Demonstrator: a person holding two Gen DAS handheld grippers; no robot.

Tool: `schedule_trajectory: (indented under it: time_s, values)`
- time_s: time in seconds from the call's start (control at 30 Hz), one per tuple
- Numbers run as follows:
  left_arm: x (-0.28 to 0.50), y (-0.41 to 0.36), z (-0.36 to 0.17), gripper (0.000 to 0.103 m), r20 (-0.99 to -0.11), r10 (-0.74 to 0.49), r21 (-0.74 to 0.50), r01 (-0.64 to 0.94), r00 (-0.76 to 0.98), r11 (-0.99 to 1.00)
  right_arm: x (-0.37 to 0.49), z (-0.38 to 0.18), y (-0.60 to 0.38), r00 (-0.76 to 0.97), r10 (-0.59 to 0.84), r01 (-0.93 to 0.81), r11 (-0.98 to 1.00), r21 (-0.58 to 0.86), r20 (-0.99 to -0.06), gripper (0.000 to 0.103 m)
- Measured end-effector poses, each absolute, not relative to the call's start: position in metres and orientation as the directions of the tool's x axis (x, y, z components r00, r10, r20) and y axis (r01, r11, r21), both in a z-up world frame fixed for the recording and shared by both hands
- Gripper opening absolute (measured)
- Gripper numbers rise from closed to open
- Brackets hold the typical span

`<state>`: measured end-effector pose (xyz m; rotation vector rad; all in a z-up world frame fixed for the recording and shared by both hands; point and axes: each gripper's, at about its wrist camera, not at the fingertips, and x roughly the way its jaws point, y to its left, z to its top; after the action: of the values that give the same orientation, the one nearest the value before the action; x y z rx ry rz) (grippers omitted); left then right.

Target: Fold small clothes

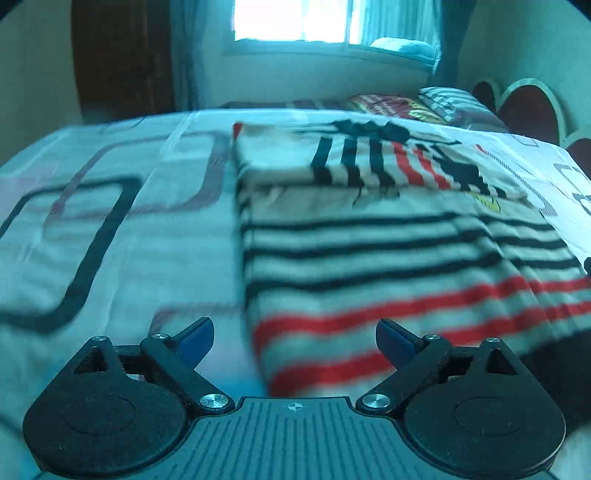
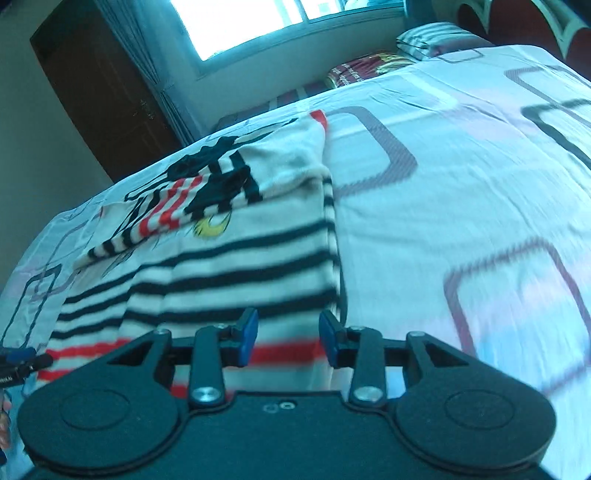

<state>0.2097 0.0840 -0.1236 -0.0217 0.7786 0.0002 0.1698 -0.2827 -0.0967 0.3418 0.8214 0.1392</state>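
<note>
Left gripper (image 1: 294, 341): jaws spread wide, nothing between the blue pads (image 1: 195, 339), hanging over the near left edge of the striped garment (image 1: 388, 240). Pads clear of the cloth as far as the blur allows.

Right gripper (image 2: 288, 338): jaws at a narrow gap, pads (image 2: 249, 334) not pressing anything; red-and-black stripes visible through the gap, near the garment's right edge. Contact with the fabric: cannot tell, frame smeared.

Garment: white knit, black stripes, red stripes toward the near hem, flat on the bed sheet (image 1: 110, 221). Sleeve (image 2: 177, 206) folded in across the chest, lying on top of the body panel. Yellow print patch (image 2: 212, 227) just below the folded sleeve.

Sheet: white with rounded-rectangle outlines in dark and maroon.

Tip of the left gripper also peeking in at the left edge of the right wrist view.

Further out: pillows (image 1: 454, 103) at the head of the bed, red headboard (image 1: 528, 110) beside them, window (image 1: 295, 22) with curtains on the far wall, dark wooden door (image 2: 96, 88) left of it.
</note>
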Motion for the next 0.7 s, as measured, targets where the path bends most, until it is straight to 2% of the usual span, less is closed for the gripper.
schedule_trajectory:
  time_s: [0.57, 0.7]
  values:
    - [0.126, 0.062, -0.119, 0.095, -0.711, -0.023, -0.015, 0.018, 0.703, 1.0, 0.076, -0.09, -0.28, 0.656, 0.267, -0.003, 0.936, 0.351, -0.707, 0.04]
    - [0.111, 0.066, -0.12, 0.093, -0.718, -0.078, -0.099, 0.009, 0.691, 0.995, 0.059, -0.091, -0.285, 0.648, 0.285, -0.001, 0.928, 0.373, -0.707, 0.04]
